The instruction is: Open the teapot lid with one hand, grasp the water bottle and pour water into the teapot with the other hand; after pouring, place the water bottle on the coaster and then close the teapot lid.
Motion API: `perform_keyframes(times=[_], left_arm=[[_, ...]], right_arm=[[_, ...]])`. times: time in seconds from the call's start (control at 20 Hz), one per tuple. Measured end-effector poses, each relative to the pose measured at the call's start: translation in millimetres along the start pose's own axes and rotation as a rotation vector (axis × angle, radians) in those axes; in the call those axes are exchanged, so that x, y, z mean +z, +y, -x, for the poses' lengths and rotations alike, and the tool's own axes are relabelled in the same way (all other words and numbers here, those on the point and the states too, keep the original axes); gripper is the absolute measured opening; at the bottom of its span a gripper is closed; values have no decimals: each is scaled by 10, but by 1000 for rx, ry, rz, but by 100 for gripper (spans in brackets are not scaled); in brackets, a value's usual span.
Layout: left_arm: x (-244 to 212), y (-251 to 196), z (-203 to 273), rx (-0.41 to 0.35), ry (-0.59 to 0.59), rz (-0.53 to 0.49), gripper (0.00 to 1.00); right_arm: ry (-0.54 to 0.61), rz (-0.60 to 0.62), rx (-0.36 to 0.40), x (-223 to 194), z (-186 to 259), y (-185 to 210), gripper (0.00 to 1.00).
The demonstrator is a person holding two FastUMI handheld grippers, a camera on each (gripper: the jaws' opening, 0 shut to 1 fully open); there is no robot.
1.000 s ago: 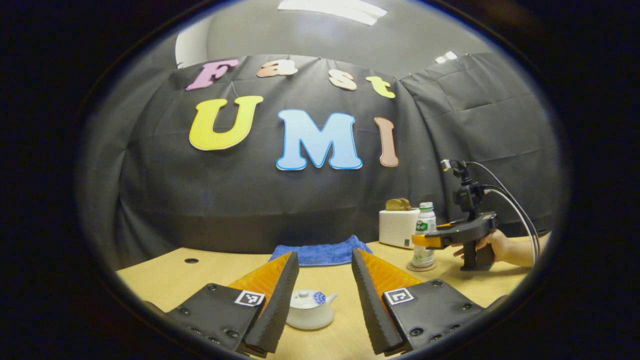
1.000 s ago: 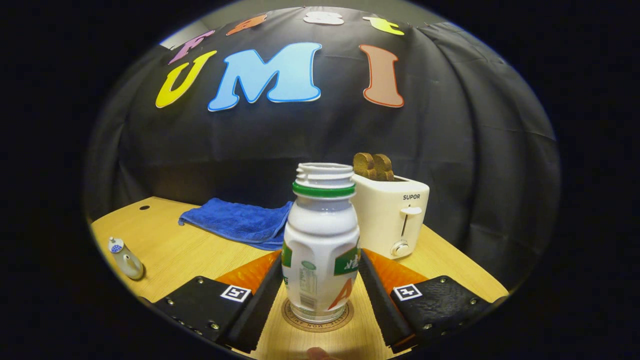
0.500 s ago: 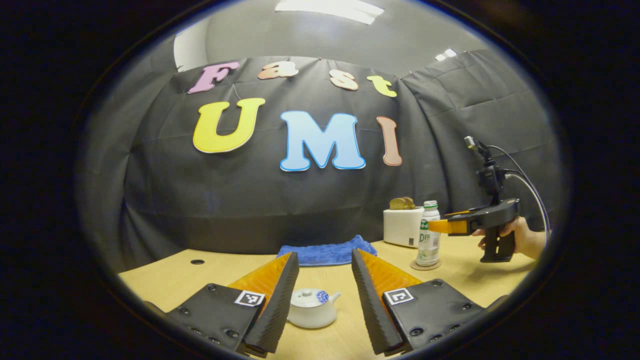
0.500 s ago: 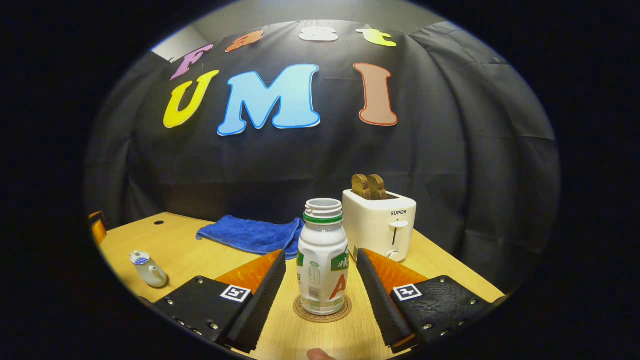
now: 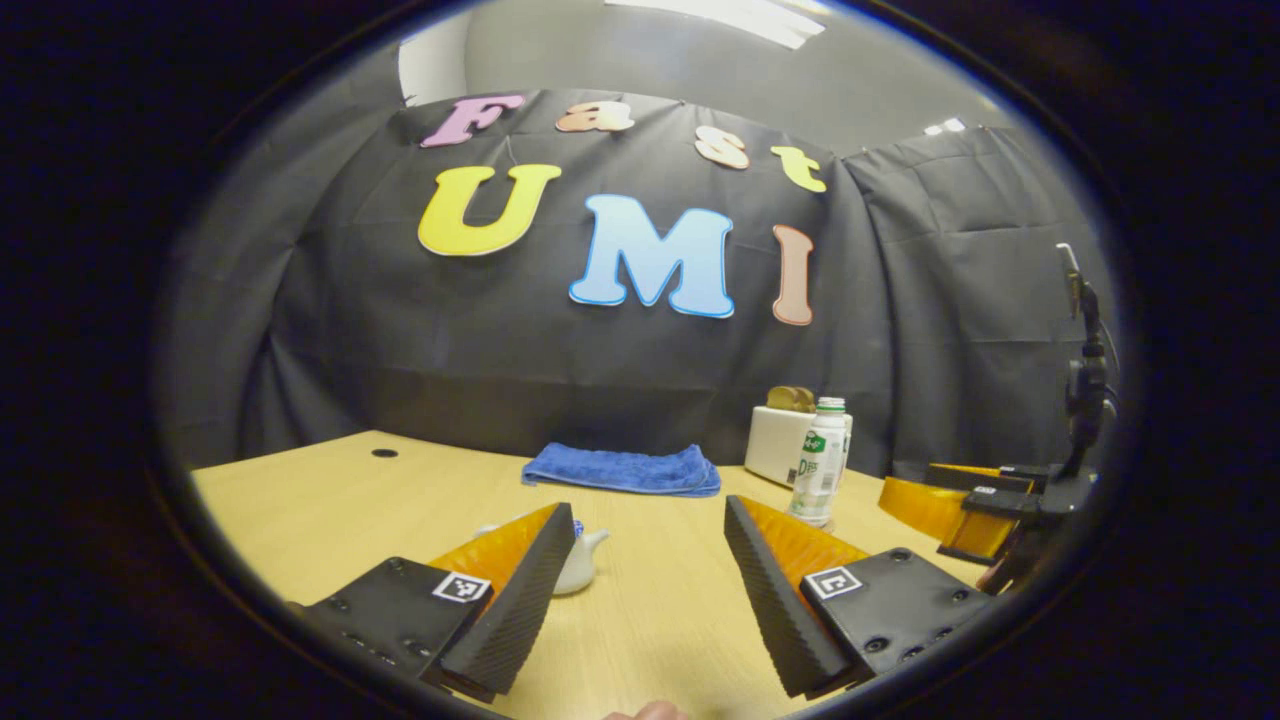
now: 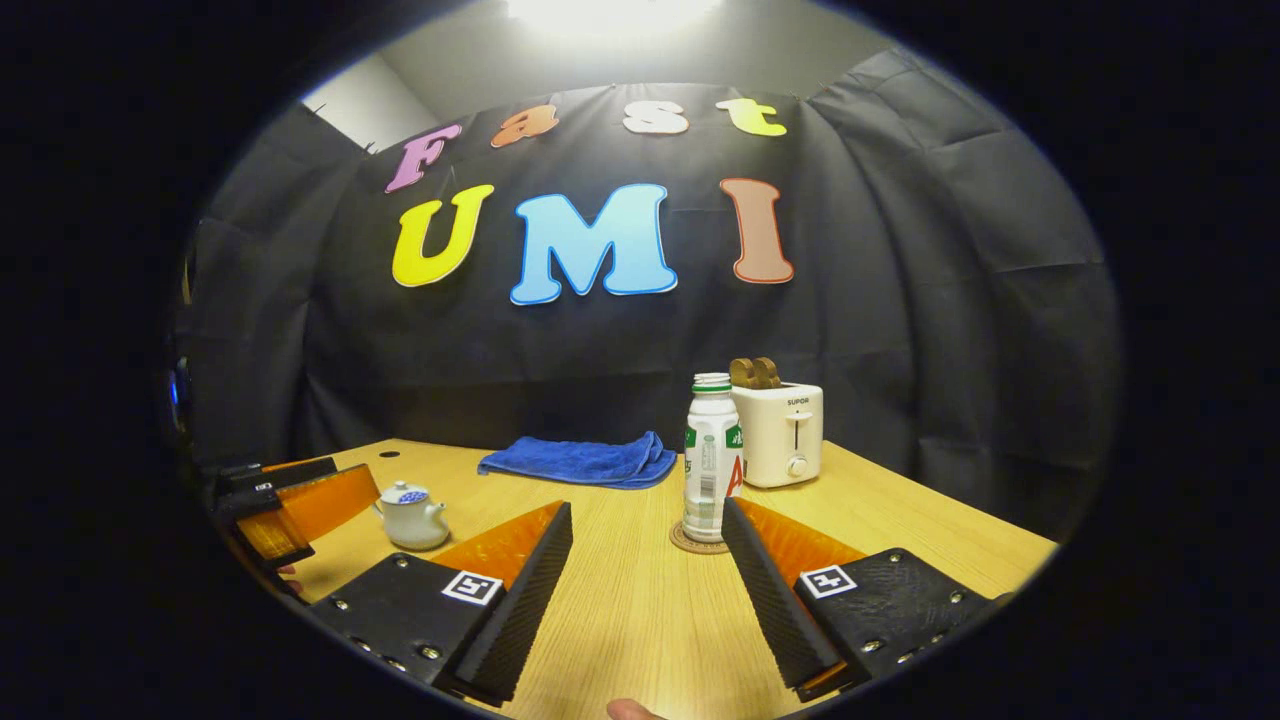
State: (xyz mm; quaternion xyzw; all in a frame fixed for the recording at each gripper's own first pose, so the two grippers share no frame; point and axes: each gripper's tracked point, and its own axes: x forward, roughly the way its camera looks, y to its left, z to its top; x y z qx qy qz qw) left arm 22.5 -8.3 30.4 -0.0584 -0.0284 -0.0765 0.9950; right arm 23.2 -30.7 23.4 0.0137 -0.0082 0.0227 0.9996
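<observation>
Right of centre in the right gripper view, the white toaster [image 6: 778, 434] bears a small brand word on its front, too small to read.

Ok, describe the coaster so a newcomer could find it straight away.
Start at the white toaster near the back of the wooden table, right of the blue towel. Just in front of it stands an uncapped white bottle. The coaster is the flat round brown disc under that bottle, the only thin mat on the table.
</observation>
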Motion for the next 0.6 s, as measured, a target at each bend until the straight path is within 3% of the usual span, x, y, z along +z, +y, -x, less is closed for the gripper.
perform_keyframes(times=[0.25,0.4,0.5,0.6], left_arm=[[8,-35,240,95,-51,-40,100],[-178,-178,258,111,-1,-114,100],[-352,-50,249,165,77,-111,100],[-285,-26,291,195,62,-119,99]], right_arm=[[44,-58,1,-239,122,251,93],[20,-26,-9,-261,180,386,93],[17,28,-30,-281,219,378,93],[19,30,-27,-269,234,390,92]])
